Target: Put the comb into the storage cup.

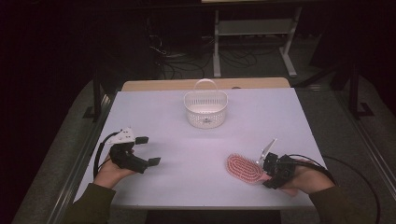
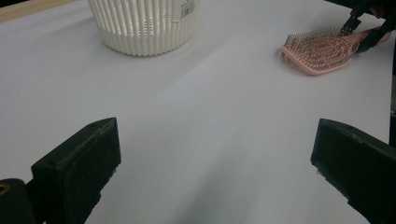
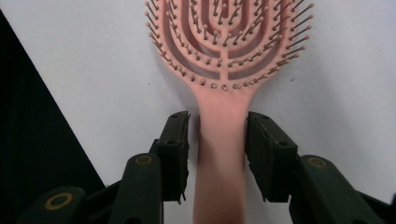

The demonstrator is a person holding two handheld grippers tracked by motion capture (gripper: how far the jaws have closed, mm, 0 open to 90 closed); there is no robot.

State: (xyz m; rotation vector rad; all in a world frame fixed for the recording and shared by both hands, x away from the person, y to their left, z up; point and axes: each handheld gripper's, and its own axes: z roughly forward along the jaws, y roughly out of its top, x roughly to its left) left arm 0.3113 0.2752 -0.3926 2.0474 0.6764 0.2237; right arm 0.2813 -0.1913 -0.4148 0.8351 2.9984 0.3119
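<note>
Pink hairbrush (image 1: 244,168) lies flat on the white table (image 1: 187,186), near right, bristles up, head pointing left and toward the middle, handle toward my right hand. That lie suits me: the handle is the one narrow, smooth part, so I come at it end-on and leave the bristles alone

My right gripper (image 3: 217,128) straddles the handle, one jaw on each side. In the right gripper view a thin sliver of table shows between each pad and the pink, so I read the jaws as partly drawn in around it, not pinching yet; the brush rests on the table by its own weight

My left gripper (image 1: 148,150) waits near left, jaws spread wide over bare table, nothing between them. I keep it out of the way, well apart from the brush

White slatted basket (image 1: 205,108) stands upright at the far middle, handle raised, mouth open. Likely the place for the brush; the path from the near right to it looks unobstructed

Next, I judge: finish the squeeze squarely on the handle, or the brush may swivel
</note>
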